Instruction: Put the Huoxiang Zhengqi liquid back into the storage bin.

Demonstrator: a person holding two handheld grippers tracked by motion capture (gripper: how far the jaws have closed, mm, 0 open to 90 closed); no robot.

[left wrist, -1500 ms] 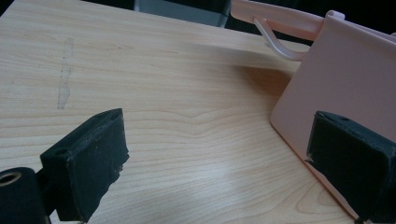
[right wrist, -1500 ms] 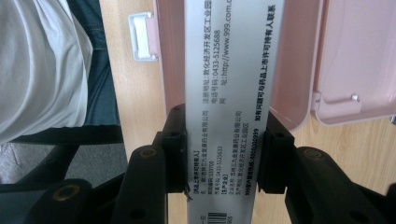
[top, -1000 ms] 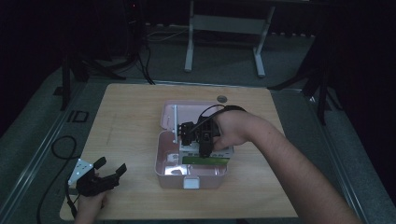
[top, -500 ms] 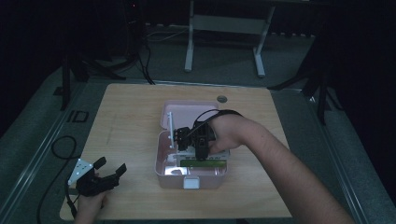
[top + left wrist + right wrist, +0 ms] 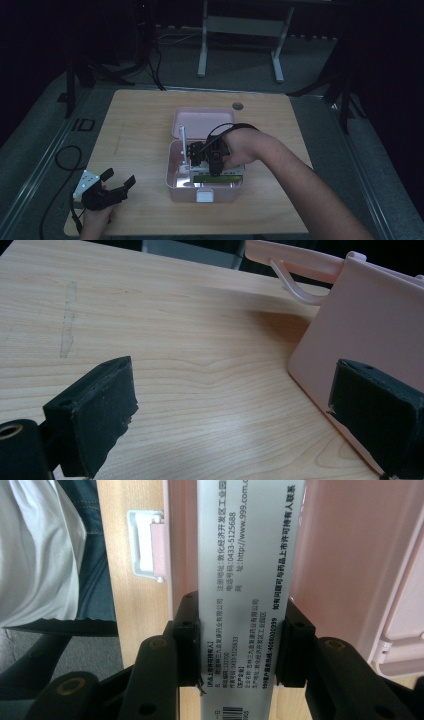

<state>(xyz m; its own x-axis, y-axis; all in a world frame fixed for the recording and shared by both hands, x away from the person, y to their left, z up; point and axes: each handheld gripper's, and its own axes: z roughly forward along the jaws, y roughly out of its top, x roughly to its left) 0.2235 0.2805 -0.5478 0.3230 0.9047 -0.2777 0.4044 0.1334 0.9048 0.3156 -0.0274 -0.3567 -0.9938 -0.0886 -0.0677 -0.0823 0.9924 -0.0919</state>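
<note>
A pink plastic box (image 5: pixel 172 175) stands in the middle of the wooden table, its lid (image 5: pixel 200 123) laid back behind it. My right gripper (image 5: pixel 206 162) reaches down into the box, shut on a flat white medicine carton (image 5: pixel 218 178) with a green edge. In the right gripper view both pads press the sides of the printed carton (image 5: pixel 241 555), with my right gripper (image 5: pixel 240 630) above the pink box wall (image 5: pixel 350 555). My left gripper (image 5: pixel 119 178) rests at the table's near left corner, open. In its own view my left gripper (image 5: pixel 235 405) has nothing between its jaws.
The box's white front latch (image 5: pixel 147 550) faces the person's side. In the left gripper view the pink box side (image 5: pixel 365 325) and its curved handle (image 5: pixel 295 287) stand to the right. A small round grommet (image 5: pixel 237 106) sits near the far table edge.
My right hand has sunk a little deeper into the pink box with the carton. The left gripper has stayed where it was.
</note>
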